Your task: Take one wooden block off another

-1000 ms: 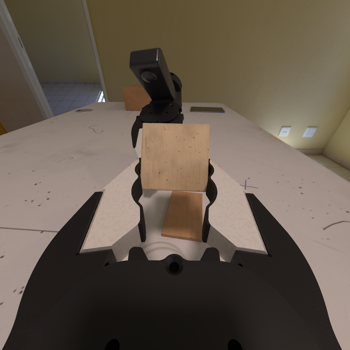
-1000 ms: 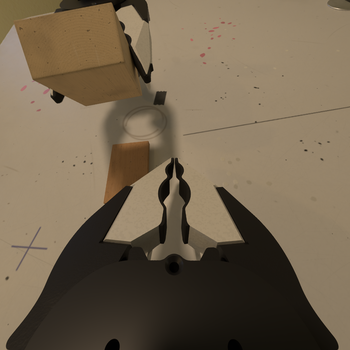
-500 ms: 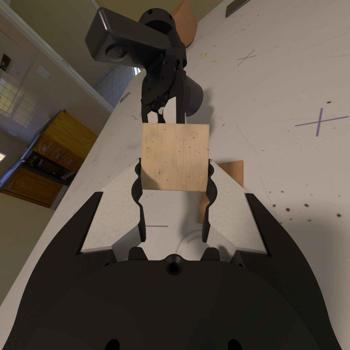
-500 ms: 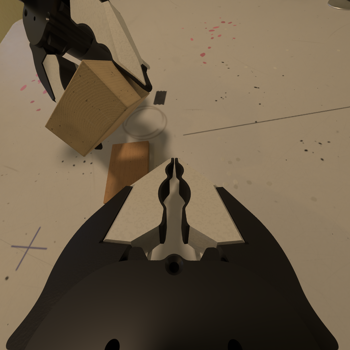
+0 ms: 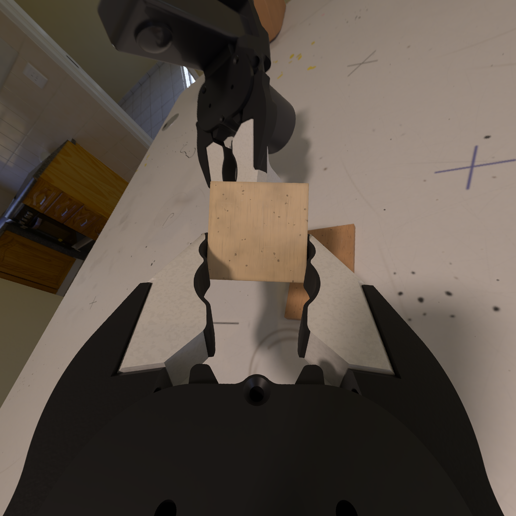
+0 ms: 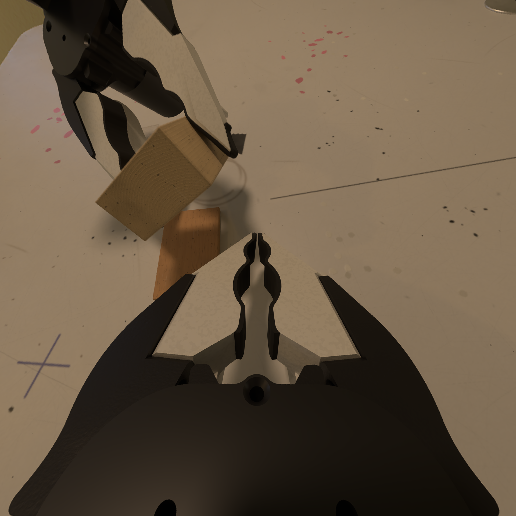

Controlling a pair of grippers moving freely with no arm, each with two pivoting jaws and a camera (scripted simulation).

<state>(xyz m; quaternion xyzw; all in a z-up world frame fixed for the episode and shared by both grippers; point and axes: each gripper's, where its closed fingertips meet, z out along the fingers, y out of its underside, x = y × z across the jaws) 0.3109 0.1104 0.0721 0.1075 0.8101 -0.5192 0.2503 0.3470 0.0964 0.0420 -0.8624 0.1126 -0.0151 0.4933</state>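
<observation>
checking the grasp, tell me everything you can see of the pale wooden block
The pale wooden block is a light, speckled chunk with curved grain rings on its end face and sharp edges. It is clamped between the left tongs, one finger on each side face. It is tilted in the air above the table, near the flat orange-brown block and apparently clear of it.

Dim, warm light; soft shadows on the table (image 6: 391, 111); edges perhaps slightly warped.
</observation>
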